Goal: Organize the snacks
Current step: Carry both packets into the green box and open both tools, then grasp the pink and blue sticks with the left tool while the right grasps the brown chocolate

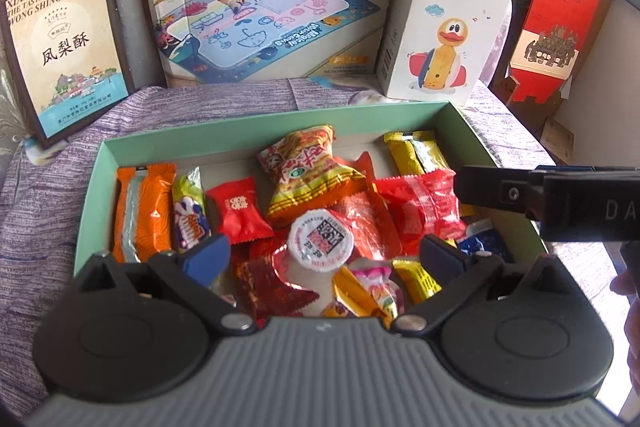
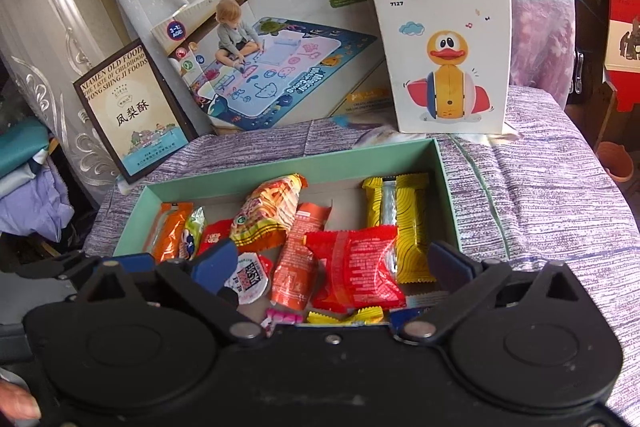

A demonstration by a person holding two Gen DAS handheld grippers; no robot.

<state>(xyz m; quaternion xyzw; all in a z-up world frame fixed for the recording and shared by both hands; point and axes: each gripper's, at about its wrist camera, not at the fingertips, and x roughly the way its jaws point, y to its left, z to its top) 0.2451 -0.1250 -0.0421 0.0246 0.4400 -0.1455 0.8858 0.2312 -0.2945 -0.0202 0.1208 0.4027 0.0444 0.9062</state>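
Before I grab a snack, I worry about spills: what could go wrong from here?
1. The snacks overlap: closing on the jelly cup may drag the red packet along.
2. The left gripper and right gripper hover open close together and could collide.
3. The tray sits on soft cloth and may shift.

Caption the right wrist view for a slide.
Open right gripper above a green box of mixed snacks.
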